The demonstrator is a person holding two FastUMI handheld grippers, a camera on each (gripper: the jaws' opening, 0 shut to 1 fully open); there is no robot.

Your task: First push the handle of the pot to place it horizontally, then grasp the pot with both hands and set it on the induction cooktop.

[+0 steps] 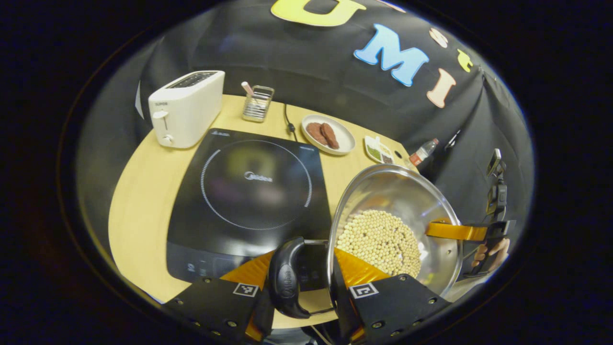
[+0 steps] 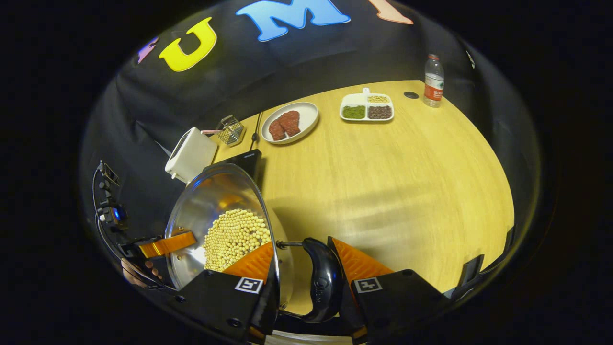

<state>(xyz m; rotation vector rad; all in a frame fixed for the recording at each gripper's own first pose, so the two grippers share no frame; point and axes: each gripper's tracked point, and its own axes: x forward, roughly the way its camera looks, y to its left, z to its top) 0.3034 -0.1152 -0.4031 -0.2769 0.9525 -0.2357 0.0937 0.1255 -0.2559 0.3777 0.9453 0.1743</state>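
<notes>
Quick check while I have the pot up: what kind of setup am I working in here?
Most likely a mock kitchen counter staged in a recording booth: a wooden table carries an induction cooktop, a toaster and a plate of meat, with black cloth hung behind instead of real walls.

In the left gripper view, the induction cooktop (image 1: 249, 191) at centre frame carries the brand "Midea" in pale letters in the middle of its ring. The toaster (image 1: 184, 109) at upper left has a small word above its lever, too blurred to read. In the right gripper view, the bottle (image 2: 434, 80) at upper right wears a label too small to make out.
</notes>
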